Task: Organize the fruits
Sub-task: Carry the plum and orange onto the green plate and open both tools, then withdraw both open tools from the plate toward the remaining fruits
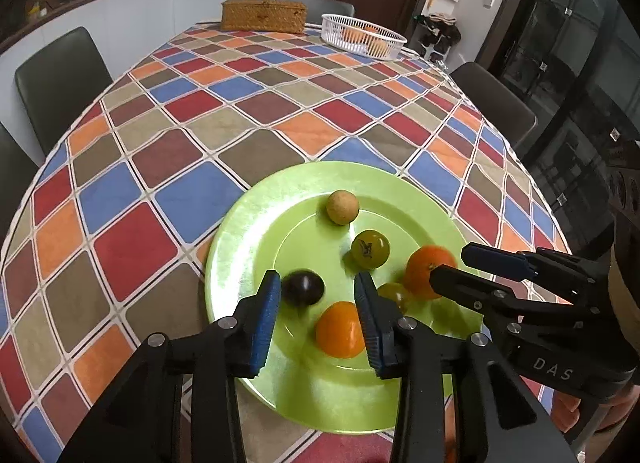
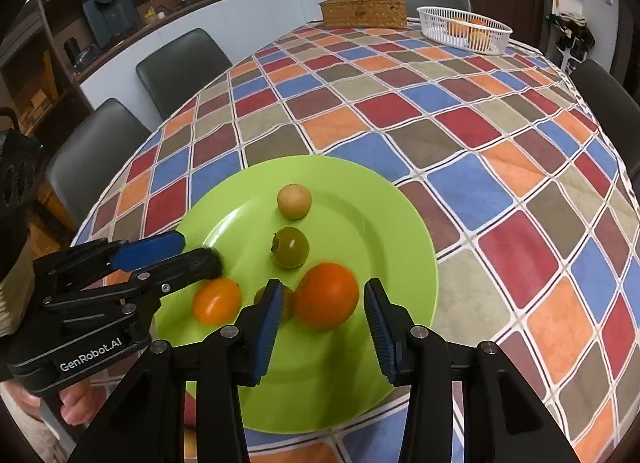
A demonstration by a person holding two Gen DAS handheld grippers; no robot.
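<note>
Both tongs are hovering over the green plate [image 2: 384, 223] at the near edge of the table [image 1: 248, 103], and both are released, gripping nothing. Left tongs [image 1: 316, 297] are standing with their blue pads either side of a small orange tomato [image 1: 340, 329], the pads not pressing on it, while a dark plum-coloured fruit [image 1: 303, 287] is lying just beyond the left pad. Right tongs [image 2: 323, 301] are bracketing the larger orange [image 2: 326, 297] in the same loose way, with a small greenish fruit [image 2: 290, 303] half hidden behind the left pad. To do this well, I judge each pair should be centring on its fruit and closing gently across the widest part, since these are smooth, round, glossy things that are likely to roll or squirt out on the slick plate; the right tongs should be keeping the hidden greenish fruit out of the bite. Further up the plate a dark green tomato [image 2: 291, 247] with a stalk scar and a matt, pale tan round fruit [image 2: 294, 201] are sitting apart. A white slatted basket [image 2: 464, 29] holding oranges is standing at the far right corner, probably the destination, beside a woven straw box [image 2: 362, 12]. A chequered cloth in red, blue, orange and brown is covering the table.
</note>
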